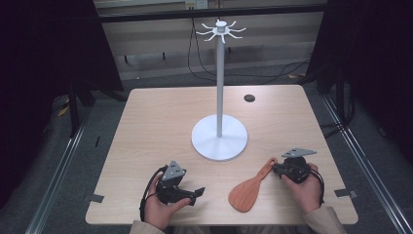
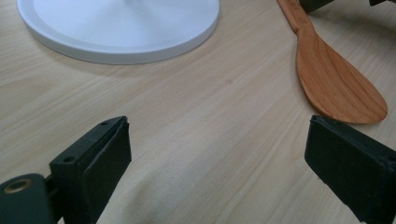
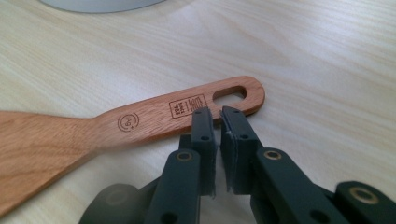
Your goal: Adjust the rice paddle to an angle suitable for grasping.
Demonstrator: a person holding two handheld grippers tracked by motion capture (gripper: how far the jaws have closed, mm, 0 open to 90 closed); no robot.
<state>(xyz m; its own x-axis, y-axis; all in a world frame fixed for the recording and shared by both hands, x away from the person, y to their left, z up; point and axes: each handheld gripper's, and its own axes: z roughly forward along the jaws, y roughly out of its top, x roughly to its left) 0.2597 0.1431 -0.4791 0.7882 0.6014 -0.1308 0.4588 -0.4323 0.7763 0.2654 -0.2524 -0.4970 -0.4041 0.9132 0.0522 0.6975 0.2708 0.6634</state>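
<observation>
A wooden rice spatula (image 1: pixel 248 191) lies flat on the table near the front right, blade toward me, its handle pointing up-right. My right gripper (image 1: pixel 274 168) sits at the handle's end. In the right gripper view its jaws (image 3: pixel 217 112) stand only a thin slit apart, with their tips at the near edge of the spatula's (image 3: pixel 60 140) handle, beside the hanging hole; nothing sits in the slit. My left gripper (image 1: pixel 197 193) rests at the front left, jaws wide open (image 2: pixel 217 154) and empty, facing the spatula (image 2: pixel 334 79).
A white hook stand with a round base (image 1: pixel 219 139) and a tall pole (image 1: pixel 220 83) occupies the table's middle; its base (image 2: pixel 121 28) lies just beyond both grippers. A small black disc (image 1: pixel 249 98) sits near the far edge. Dark curtains flank the table.
</observation>
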